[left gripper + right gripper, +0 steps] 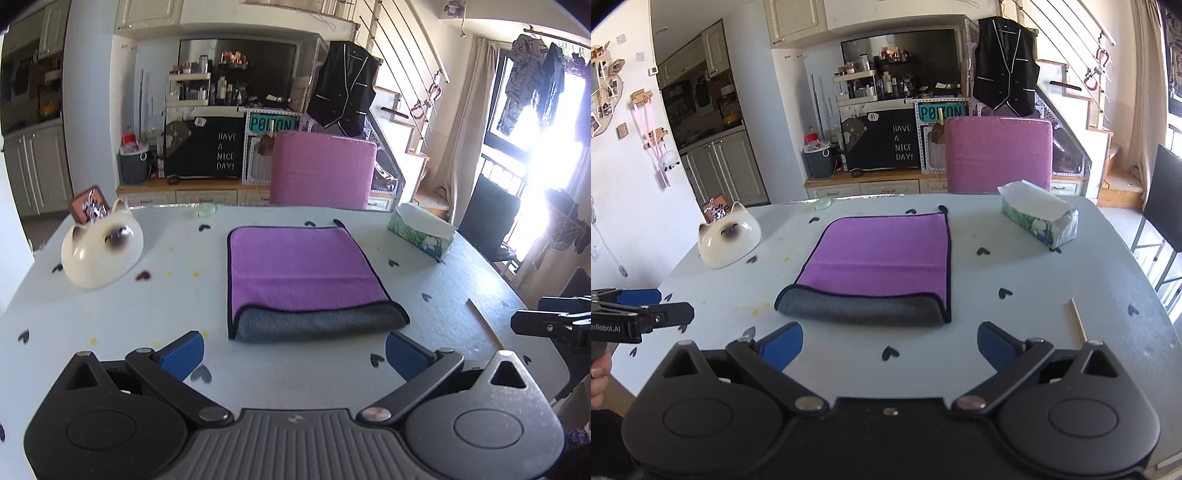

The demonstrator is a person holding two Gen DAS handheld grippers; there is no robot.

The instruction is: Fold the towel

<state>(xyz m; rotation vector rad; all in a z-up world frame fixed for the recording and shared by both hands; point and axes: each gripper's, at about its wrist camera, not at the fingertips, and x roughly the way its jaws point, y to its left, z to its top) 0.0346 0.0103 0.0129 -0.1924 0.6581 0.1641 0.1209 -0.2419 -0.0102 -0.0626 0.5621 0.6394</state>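
A purple towel (299, 266) with a grey underside lies folded on the pale table (147, 302), its grey fold edge nearest me. It also shows in the right wrist view (882, 254). My left gripper (293, 354) is open and empty, just short of the towel's near edge. My right gripper (890, 345) is open and empty, also just short of the near edge. The left gripper shows at the left edge of the right wrist view (646, 314). The right gripper shows at the right edge of the left wrist view (554, 321).
A white ceramic cat (101, 251) sits at the table's left. A tissue pack (421, 229) lies at the far right. A thin wooden stick (1078, 319) lies at the right. A pink chair (321, 170) stands behind the table, a black chair (487, 218) at the right.
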